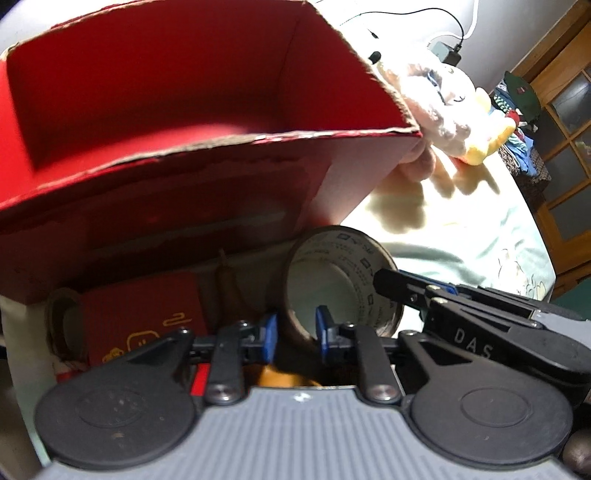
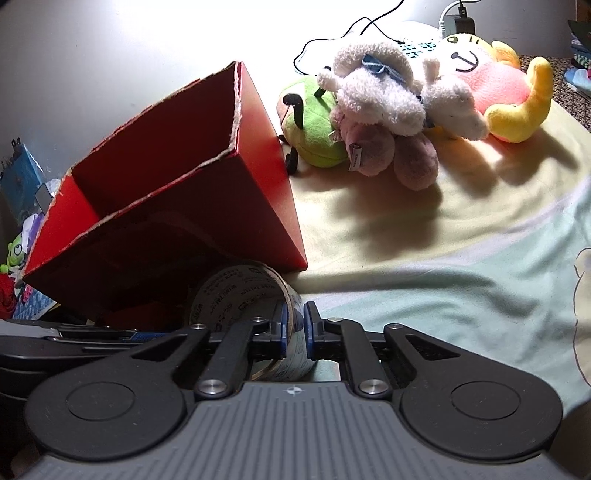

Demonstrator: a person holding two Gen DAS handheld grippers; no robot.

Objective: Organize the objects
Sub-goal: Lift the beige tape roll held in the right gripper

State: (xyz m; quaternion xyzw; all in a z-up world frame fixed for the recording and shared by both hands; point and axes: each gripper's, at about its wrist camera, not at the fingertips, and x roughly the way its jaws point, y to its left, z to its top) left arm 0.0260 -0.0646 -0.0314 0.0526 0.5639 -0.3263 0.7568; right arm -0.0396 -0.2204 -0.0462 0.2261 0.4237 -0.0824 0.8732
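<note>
Both grippers pinch the same roll of tape (image 1: 341, 280), which stands on edge at the lower centre of each view, just in front of the tilted red cardboard box (image 1: 147, 110). In the left wrist view the left gripper (image 1: 295, 334) has its blue-padded fingers (image 1: 270, 338) closed on the near wall of the roll, one pad outside and one inside the printed core, while the right gripper (image 1: 402, 288) reaches in from the right edge of the frame and grips the roll's right side. In the right wrist view the right gripper (image 2: 294, 328) holds the roll of tape (image 2: 240, 295) with its fingers (image 2: 282, 328) pressed on the thin wall, one pad each side. The red cardboard box (image 2: 166, 192) fills the left half of that view, open at the top with torn rims, its inside showing nothing but shadow. Under the box's raised front edge, at the lower left of the left wrist view, lies a red booklet (image 1: 144, 317) with gold marks. The things rest on a bed covered by a pale green and yellow sheet (image 2: 443, 277). At the upper right of the right wrist view a heap of plush toys (image 2: 388, 107) lies well apart from the roll: a white one, a green one, and a pink and yellow one. Black cables (image 2: 354, 26) run behind them.
</note>
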